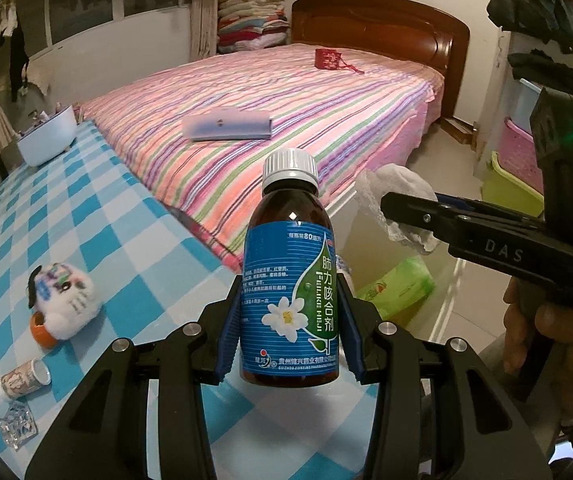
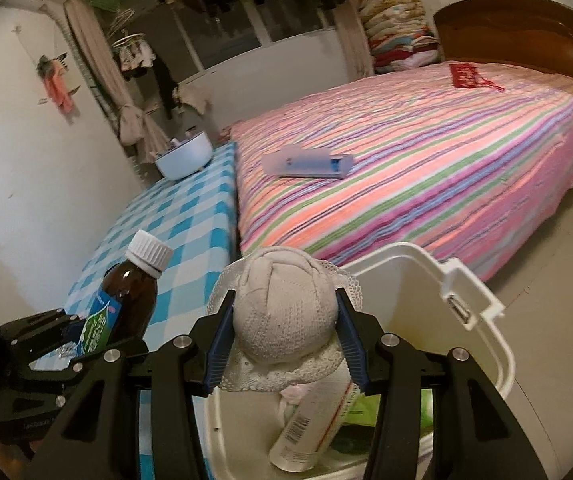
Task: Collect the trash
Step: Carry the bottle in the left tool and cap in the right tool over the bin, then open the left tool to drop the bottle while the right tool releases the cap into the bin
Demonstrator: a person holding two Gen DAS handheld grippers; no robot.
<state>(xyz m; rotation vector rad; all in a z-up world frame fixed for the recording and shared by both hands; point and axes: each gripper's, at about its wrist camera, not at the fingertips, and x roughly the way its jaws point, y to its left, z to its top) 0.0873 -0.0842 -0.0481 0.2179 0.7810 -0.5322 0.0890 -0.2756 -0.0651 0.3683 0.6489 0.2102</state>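
My left gripper (image 1: 289,316) is shut on a brown medicine bottle (image 1: 290,280) with a blue label and white cap, held upright above the checkered table's edge. The bottle also shows in the right wrist view (image 2: 132,300). My right gripper (image 2: 284,336) is shut on a small white knitted hat (image 2: 282,316) with a lace brim, held over the white bin (image 2: 482,304). In the left wrist view the right gripper (image 1: 406,210) and hat (image 1: 396,184) sit to the right of the bottle. Inside the bin lie a white tube (image 2: 310,428) and a green packet (image 1: 398,288).
On the blue checkered table (image 1: 86,208) lie a plush toy (image 1: 62,300), an orange cup (image 1: 42,330), a small tipped tub (image 1: 22,380), a glass dish (image 1: 14,426) and a pale blue basin (image 1: 48,136). The striped bed (image 1: 286,96) holds a flat box (image 1: 226,124).
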